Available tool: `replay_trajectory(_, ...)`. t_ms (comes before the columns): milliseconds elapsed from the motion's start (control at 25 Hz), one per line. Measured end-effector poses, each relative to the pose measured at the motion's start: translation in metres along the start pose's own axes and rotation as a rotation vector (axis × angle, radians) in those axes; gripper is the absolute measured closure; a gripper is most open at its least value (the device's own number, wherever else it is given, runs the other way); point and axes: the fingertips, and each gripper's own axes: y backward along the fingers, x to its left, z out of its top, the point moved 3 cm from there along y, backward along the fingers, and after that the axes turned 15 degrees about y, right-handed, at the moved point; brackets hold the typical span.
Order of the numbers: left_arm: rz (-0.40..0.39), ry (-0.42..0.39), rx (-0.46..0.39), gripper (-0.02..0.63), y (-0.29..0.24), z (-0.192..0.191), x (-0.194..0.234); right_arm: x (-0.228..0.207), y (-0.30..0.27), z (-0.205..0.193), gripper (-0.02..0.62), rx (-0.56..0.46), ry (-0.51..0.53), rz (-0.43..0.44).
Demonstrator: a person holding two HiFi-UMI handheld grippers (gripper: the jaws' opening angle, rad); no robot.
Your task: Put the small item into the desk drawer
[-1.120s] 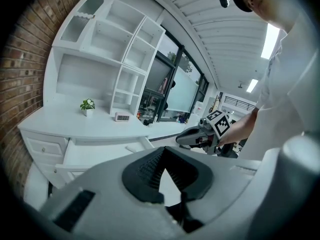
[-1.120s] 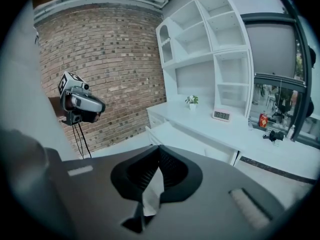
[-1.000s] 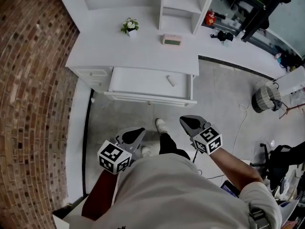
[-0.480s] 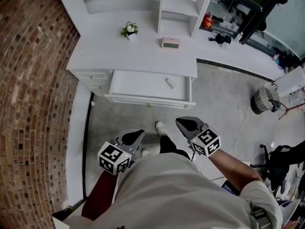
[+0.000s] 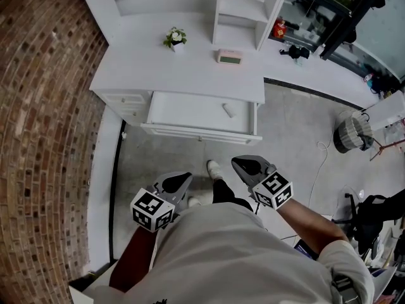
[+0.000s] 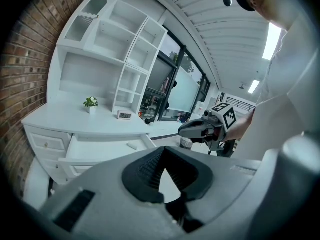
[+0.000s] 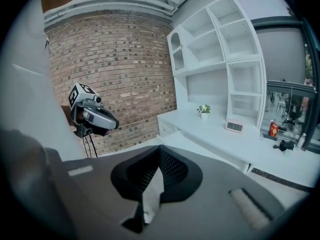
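Standing well back from the white desk [image 5: 145,68], a person in a pale shirt holds both tools low at the waist. The desk's long white drawer [image 5: 199,132] hangs pulled out. The small white oblong item [image 5: 228,110] lies inside it toward the right end, well apart from both tools.

The head view shows the left gripper [image 5: 180,179] and the right gripper [image 5: 243,165] pointing toward the desk above a grey floor, with a white shoe [image 5: 214,167] between them. It cannot show how the jaws stand.

The left gripper view settles that. The left gripper's ribbed black pads [image 6: 150,171] meet at the tip with only floor seen through the gap behind them, so the jaws are together and hold nothing. This view also catches the right gripper from the side and the item lying in the drawer.

The right gripper view shows that tool's jaws likewise pressed together and empty, leaving a thin pale sliver. Its body hides most of the drawer, so the item does not appear there, though the left gripper shows against a red-brown brick wall [image 7: 125,59].

On the desktop stand a small green potted plant [image 5: 174,37] and a pale pink digital clock [image 5: 229,56], near each other.
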Motion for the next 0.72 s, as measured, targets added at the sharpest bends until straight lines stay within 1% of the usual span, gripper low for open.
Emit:
replay_trajectory(400,0.005,0.018,-0.003,0.600,0.003,-0.001,0.007,0.002,-0.011,0.003,0.584,0.007,0.006,0.020)
replay_trajectory(720,0.019,0.037,0.003,0.600,-0.004,0.004,0.019,-0.010,-0.025,0.002,0.584,0.015,-0.001,0.040)
